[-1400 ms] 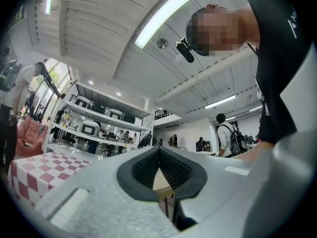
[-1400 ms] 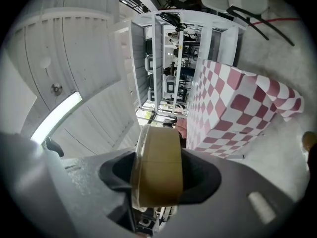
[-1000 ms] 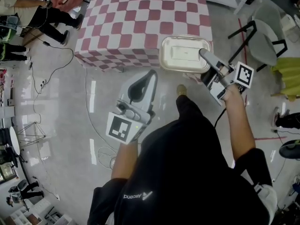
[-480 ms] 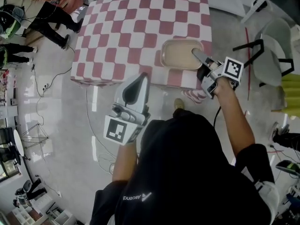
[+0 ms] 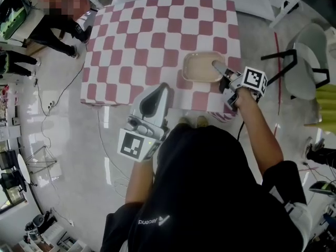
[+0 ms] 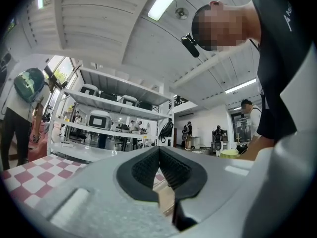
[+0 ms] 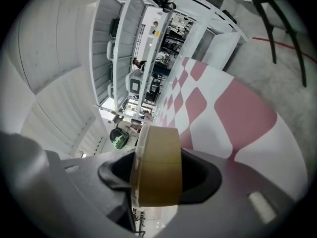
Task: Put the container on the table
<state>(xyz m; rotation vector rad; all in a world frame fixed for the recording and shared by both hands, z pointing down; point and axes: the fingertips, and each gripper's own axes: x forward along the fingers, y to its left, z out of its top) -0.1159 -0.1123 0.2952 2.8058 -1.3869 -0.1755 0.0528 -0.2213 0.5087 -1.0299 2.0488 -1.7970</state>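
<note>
A shallow beige container [image 5: 201, 67] is over the front right part of the table [image 5: 152, 41], which wears a red-and-white checked cloth. My right gripper [image 5: 217, 65] is shut on the container's near rim. In the right gripper view the container's wall [image 7: 158, 165] fills the gap between the dark pads, with the checked cloth [image 7: 233, 113] beyond. I cannot tell whether its base touches the cloth. My left gripper [image 5: 159, 90] hangs at the table's front edge, left of the container, shut and empty. In the left gripper view [image 6: 159, 150] its pads meet.
Grey chairs [image 5: 307, 51] stand to the right of the table. A person [image 5: 50, 14] is at the far left corner, and cables [image 5: 58, 93] lie on the floor at the left. White shelving with machines [image 6: 99, 118] stands beyond the table.
My right gripper has carried the container from beyond the table's front edge to over the cloth, and lower. The left gripper has come forward to the table's edge.
</note>
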